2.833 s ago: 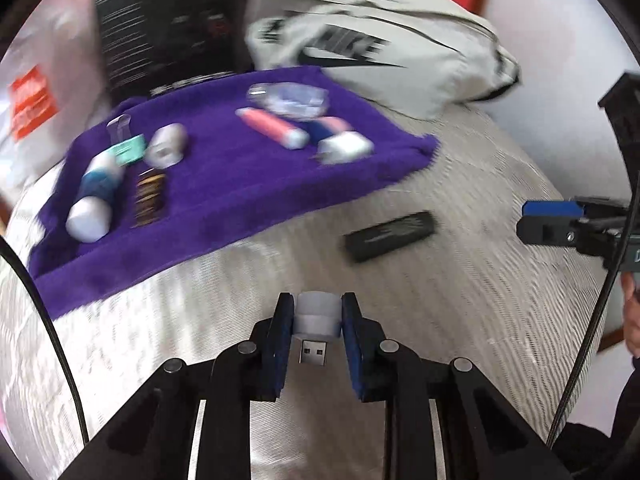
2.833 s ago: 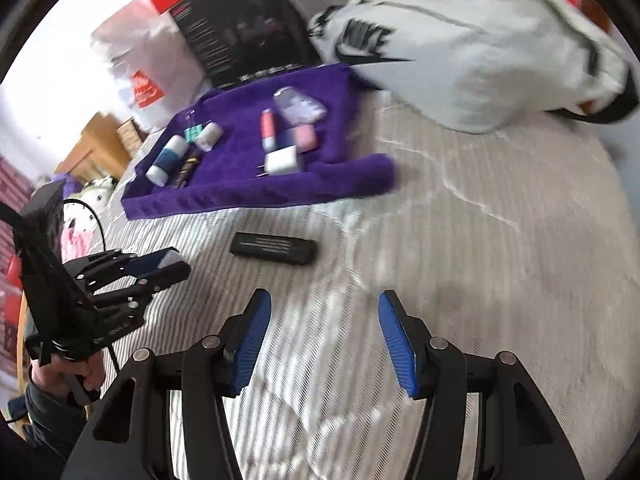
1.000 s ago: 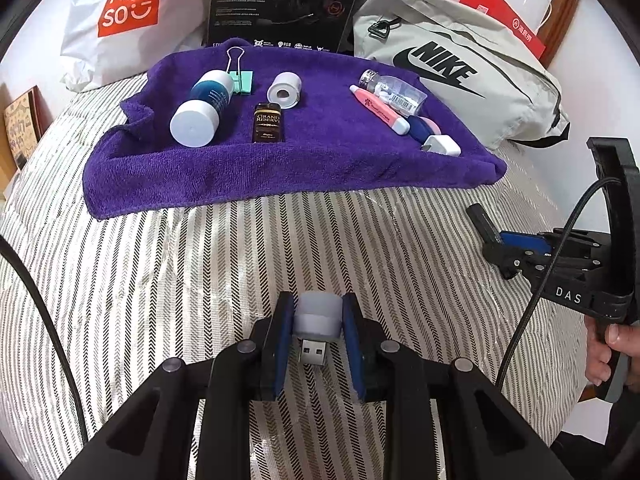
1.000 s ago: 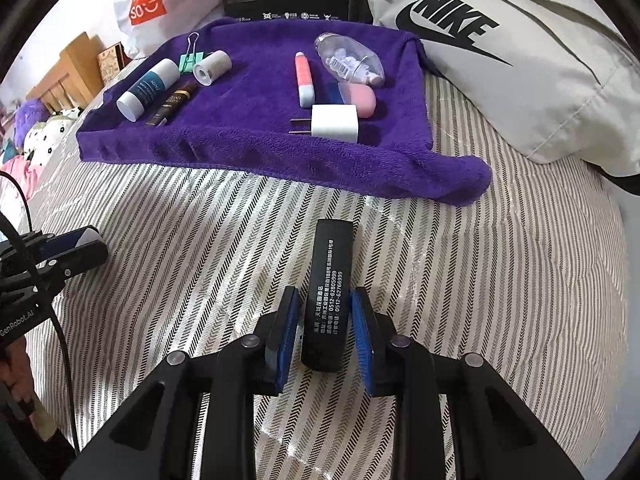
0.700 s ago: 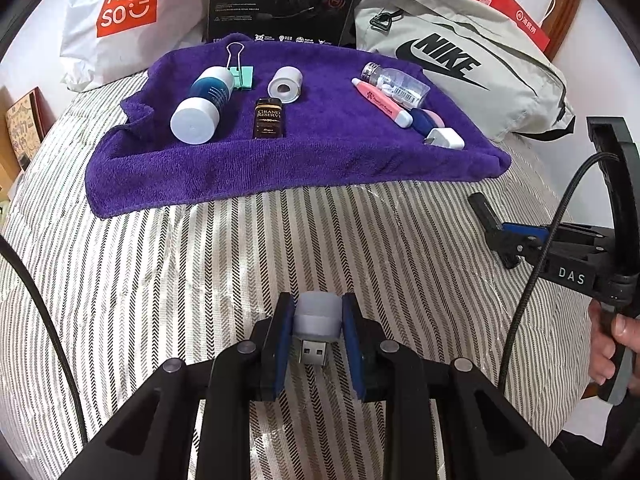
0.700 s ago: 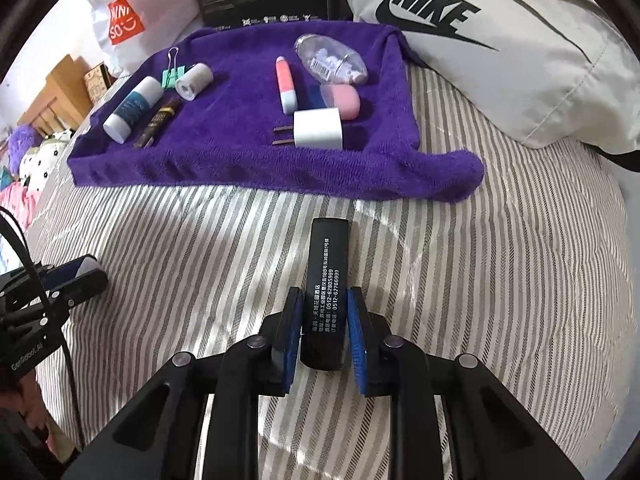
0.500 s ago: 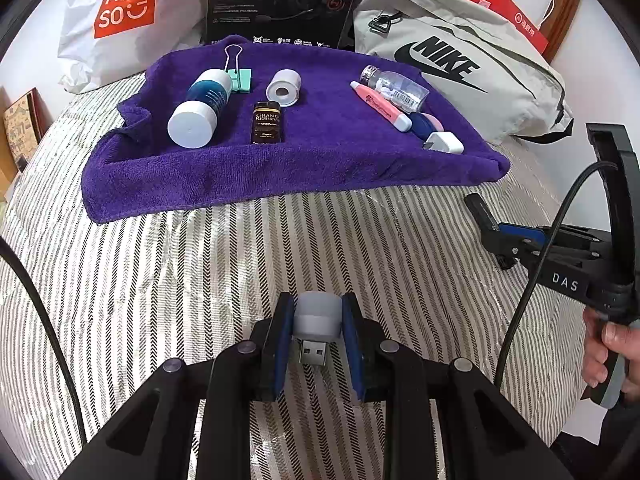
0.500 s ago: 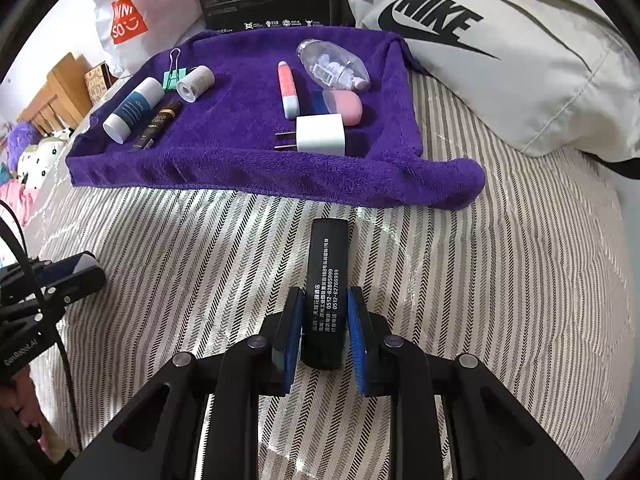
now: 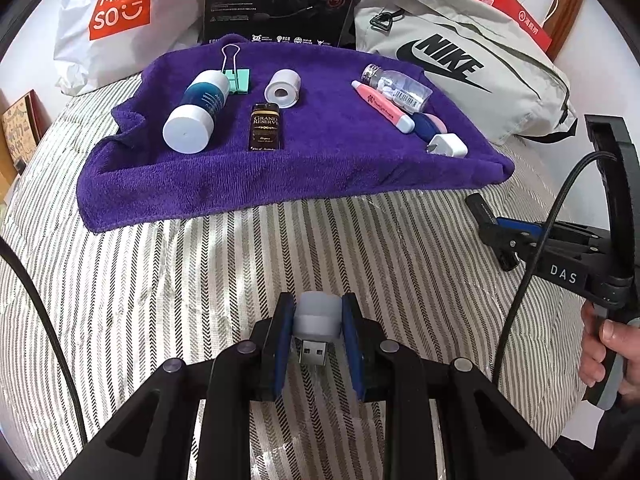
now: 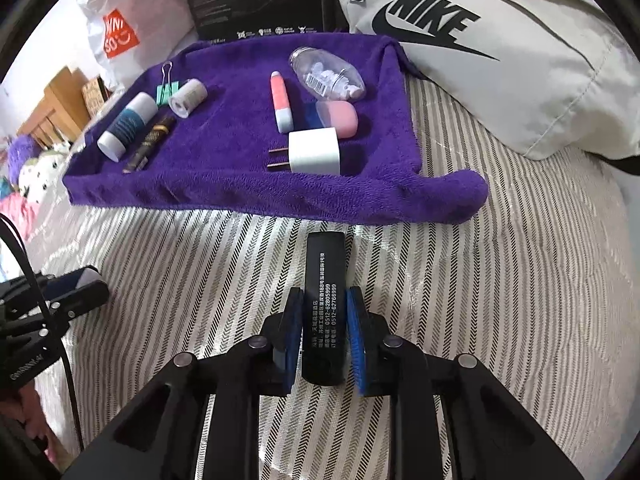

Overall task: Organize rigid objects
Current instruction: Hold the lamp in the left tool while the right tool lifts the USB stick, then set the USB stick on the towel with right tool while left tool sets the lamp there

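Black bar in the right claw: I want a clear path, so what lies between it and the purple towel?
Only bare striped bedcover separates black bar from purple towel, per the right wrist view.

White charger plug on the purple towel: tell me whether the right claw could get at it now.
Probably not yet: the right claw is shut on the black bar. The path to the charger plug looks free otherwise.

Both tools are black plastic. The left gripper (image 9: 318, 336) has two fingers with blue pads (image 9: 283, 340) and round silver screws (image 9: 246, 347) on the linkage. The right gripper (image 10: 325, 334) has the same form. A black cable (image 9: 532, 264) hangs beside its body, which carries white letters "DAS" (image 9: 563, 274).
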